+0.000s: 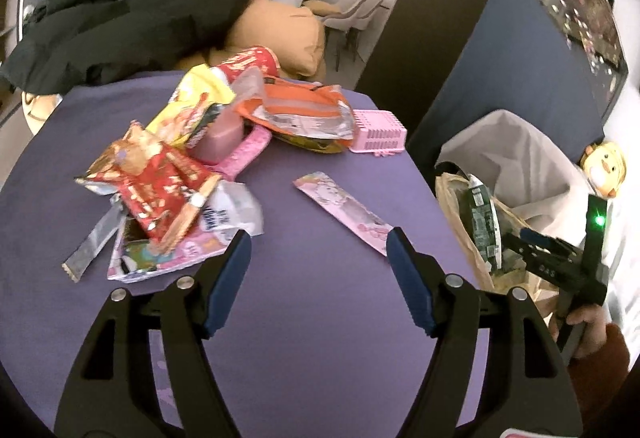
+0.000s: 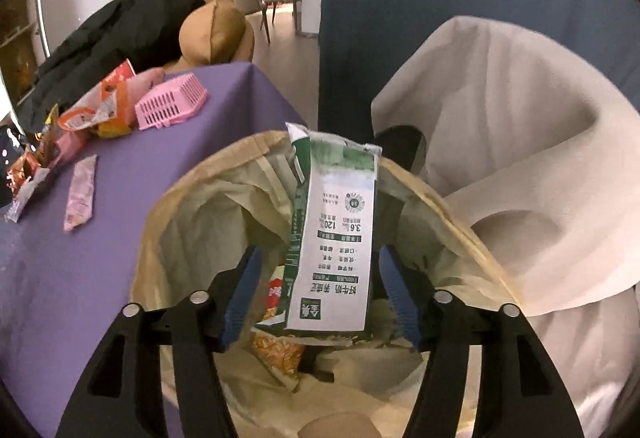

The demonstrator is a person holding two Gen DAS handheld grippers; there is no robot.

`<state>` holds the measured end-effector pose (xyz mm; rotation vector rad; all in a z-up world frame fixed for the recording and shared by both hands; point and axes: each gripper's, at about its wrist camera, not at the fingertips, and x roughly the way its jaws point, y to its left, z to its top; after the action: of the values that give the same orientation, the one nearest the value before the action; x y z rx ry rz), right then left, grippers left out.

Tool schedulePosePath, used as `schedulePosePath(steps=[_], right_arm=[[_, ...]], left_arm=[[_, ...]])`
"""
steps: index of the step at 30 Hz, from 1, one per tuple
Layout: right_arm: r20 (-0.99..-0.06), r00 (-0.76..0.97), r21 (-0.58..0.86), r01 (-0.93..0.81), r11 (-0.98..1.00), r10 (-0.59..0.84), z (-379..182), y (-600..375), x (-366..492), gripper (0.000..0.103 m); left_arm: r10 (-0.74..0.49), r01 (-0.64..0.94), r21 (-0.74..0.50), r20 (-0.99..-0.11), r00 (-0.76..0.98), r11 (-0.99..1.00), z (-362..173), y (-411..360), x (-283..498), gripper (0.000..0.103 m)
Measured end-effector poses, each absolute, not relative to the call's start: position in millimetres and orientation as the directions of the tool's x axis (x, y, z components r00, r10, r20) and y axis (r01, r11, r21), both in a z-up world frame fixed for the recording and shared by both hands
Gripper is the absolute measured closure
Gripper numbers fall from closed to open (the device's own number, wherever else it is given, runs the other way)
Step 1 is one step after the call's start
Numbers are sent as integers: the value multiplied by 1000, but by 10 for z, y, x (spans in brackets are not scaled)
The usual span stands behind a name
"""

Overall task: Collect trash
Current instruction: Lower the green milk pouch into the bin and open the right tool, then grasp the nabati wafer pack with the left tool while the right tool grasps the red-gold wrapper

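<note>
Left fingers (image 1: 318,238): spread wide above the purple surface (image 1: 320,318), nothing between them; the right tip sits at the near end of the pink wrapper (image 1: 344,212).
Right fingers (image 2: 318,270): spread over the mouth of the bag (image 2: 172,198), one on each side of the carton (image 2: 336,238). The left pad stands clear of it; the right pad is very close to its edge, and I cannot tell if it touches.
Carton: green and white, upright, its torn top above the bag's rim, its lower end down among the trash inside.
Bag: brown paper with a pale liner, beside the surface's edge; a red and a yellow wrapper show at the bottom.
Pink wrapper: flat on the surface, alone, lying diagonally between the pile and the bag.
Pile (image 1: 168,178): red, yellow and orange snack packets, a pink box and a silver strip, heaped on the far left part of the surface.
Pink basket (image 1: 378,130): upside down at the far edge, just beside the orange packet (image 1: 304,110).
White cloth (image 2: 500,158): draped behind and to the right of the bag.
Black coat (image 1: 120,14): over the tan cushions (image 1: 280,34) beyond the surface.
</note>
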<state>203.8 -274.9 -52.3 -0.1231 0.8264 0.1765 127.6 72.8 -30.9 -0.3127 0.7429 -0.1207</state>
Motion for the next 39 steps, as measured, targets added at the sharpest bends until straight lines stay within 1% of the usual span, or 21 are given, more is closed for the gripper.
schedulePosePath(steps=[4, 8, 10, 12, 16, 20, 23, 26, 30, 34, 36, 38, 39], right_arm=[[-769, 635, -46, -176, 983, 78, -609, -2740, 2227, 44], [-777, 613, 48, -167, 985, 142, -615, -2766, 2560, 44], [-779, 616, 36, -148, 988, 120, -597, -2748, 2630, 44], [-759, 641, 26, -149, 988, 116, -518, -2684, 2606, 44], [-690, 704, 8, -223, 975, 167, -266, -2410, 2335, 44], [-648, 705, 20, -360, 933, 287, -52, -2018, 2049, 44], [-664, 649, 52, -456, 888, 372, -33, -1685, 1953, 44], [-695, 573, 103, -519, 849, 435, -132, -1365, 1966, 44], [-731, 506, 152, -534, 832, 458, -338, -1049, 2079, 44], [-764, 462, 184, -513, 838, 450, -502, -922, 2163, 44], [-773, 460, 178, -504, 845, 437, -536, -901, 2188, 44], [-771, 468, 166, -507, 846, 432, -518, -897, 2145, 44], [-769, 477, 151, -512, 845, 427, -500, -884, 2127, 44]], left_arm=[[-217, -25, -341, -649, 730, 940, -327, 831, 1264, 37], [-214, -22, -334, -652, 727, 942, -335, 852, 1260, 37], [-216, -24, -338, -655, 724, 941, -343, 863, 1264, 37], [-225, -21, -349, -648, 728, 937, -335, 897, 1264, 37], [-230, 4, -348, -611, 757, 937, -245, 1086, 1274, 37], [-161, -35, -313, -577, 801, 949, -155, 1398, 1219, 37], [-107, -111, -328, -580, 807, 938, -163, 1717, 1230, 37], [-67, -187, -343, -609, 790, 920, -247, 2012, 1304, 37], [-115, -195, -394, -639, 760, 898, -407, 2220, 1426, 37], [-162, -189, -419, -670, 725, 888, -560, 2233, 1528, 37], [-224, -152, -446, -681, 697, 882, -618, 2127, 1555, 37], [-319, -70, -481, -676, 664, 874, -649, 1970, 1570, 37], [-346, -39, -486, -674, 652, 873, -651, 1906, 1564, 37]])
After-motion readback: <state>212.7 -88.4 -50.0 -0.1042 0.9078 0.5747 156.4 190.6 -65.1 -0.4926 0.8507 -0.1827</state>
